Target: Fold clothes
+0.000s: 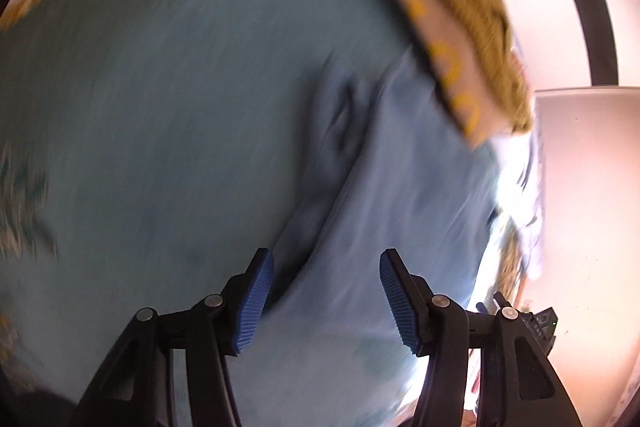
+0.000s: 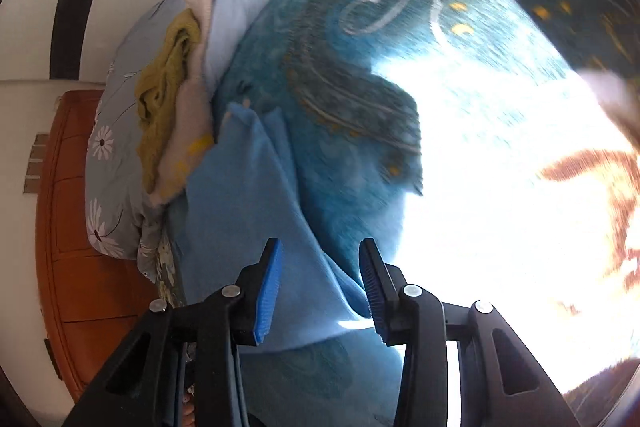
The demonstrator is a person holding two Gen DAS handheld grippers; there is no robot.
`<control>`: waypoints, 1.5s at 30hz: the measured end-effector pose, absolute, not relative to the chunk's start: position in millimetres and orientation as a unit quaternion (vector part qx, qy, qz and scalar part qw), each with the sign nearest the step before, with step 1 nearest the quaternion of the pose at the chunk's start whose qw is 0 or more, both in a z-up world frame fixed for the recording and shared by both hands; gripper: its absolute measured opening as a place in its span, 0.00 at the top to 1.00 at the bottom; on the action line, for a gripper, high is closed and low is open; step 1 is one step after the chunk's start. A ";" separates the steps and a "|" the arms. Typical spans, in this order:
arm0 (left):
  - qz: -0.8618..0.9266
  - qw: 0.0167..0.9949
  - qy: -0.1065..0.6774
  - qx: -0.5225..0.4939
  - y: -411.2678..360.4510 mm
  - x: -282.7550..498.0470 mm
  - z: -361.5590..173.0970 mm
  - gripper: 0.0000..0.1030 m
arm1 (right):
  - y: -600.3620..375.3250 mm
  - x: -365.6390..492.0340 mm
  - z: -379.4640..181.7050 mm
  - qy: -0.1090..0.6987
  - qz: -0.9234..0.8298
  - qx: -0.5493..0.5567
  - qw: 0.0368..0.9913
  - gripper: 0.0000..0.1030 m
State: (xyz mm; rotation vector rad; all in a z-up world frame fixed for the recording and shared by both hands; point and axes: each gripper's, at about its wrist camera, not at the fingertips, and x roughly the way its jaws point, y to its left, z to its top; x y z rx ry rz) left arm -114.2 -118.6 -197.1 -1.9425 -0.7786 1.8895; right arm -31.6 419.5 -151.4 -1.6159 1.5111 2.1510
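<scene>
A light blue garment (image 1: 400,187) lies rumpled on a teal patterned bedspread (image 1: 160,107). My left gripper (image 1: 326,301) is open just above the garment's edge, holding nothing. In the right wrist view the same blue garment (image 2: 256,211) lies on the bedspread (image 2: 360,87). My right gripper (image 2: 320,291) is open, its fingers straddling a fold of the garment without closing on it. A mustard-yellow knit (image 2: 164,95) and a pale pink garment (image 2: 192,131) lie piled beyond it; the yellow knit also shows in the left wrist view (image 1: 472,23).
A grey daisy-print duvet (image 2: 108,155) lies bunched at the bed's edge, with an orange-brown headboard (image 2: 80,247) behind it. A white wall with a black stripe (image 1: 592,7) is past the bed. Bright sunlight washes out the bedspread on the right (image 2: 500,207).
</scene>
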 end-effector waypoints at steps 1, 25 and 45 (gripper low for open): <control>0.655 0.156 -0.278 -0.685 -120.7 -106.6 -204.2 0.43 | 419.1 -21.1 -155.6 0.499 0.690 -0.524 0.032 0.60; 0.668 0.101 -0.386 -0.628 -126.2 -77.6 -202.4 0.92 | 380.4 -13.2 -144.5 0.561 0.677 -0.475 0.044 0.95; 0.645 0.102 -0.327 -0.683 -158.1 25.7 -186.9 0.92 | 382.6 110.6 -152.8 0.549 0.648 -0.525 0.060 0.95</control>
